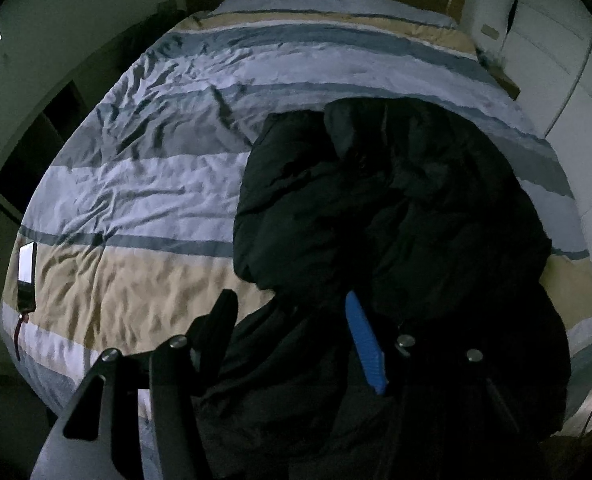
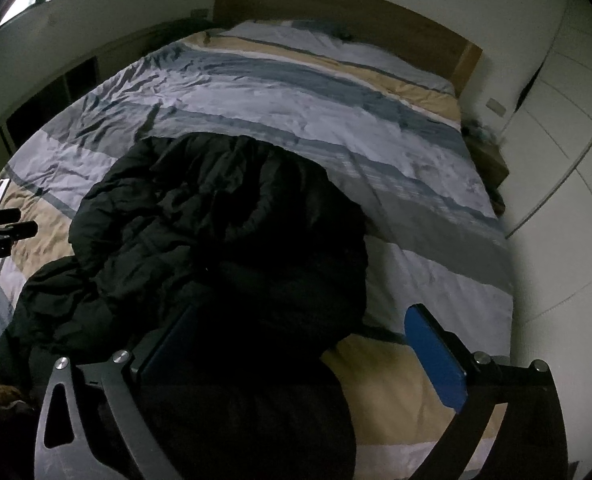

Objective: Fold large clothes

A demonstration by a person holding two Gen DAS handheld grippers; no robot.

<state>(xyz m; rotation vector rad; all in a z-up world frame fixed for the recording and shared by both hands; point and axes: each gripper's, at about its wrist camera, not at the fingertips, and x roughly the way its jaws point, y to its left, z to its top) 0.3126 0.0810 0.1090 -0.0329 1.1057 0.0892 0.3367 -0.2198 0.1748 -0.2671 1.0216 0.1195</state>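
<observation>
A large black puffer jacket [image 1: 395, 208] lies bunched on a striped duvet [image 1: 136, 184]; it also shows in the right wrist view [image 2: 216, 216]. My left gripper [image 1: 292, 312] is open, its jaws wide apart over the jacket's near edge, with the blue pad [image 1: 365, 344] against dark fabric. My right gripper [image 2: 299, 320] is open, its jaws apart around the jacket's near right edge, blue pad [image 2: 435, 356] over the duvet. The left gripper's fingers [image 2: 4, 224] show at the left edge of the right wrist view.
The bed has a wooden headboard [image 2: 335, 12]. White wardrobe doors [image 2: 567, 128] stand along the right. A phone-like device [image 1: 26, 276] lies on the duvet's left edge. Dark shelving [image 1: 36, 140] stands at the left. The room is dim.
</observation>
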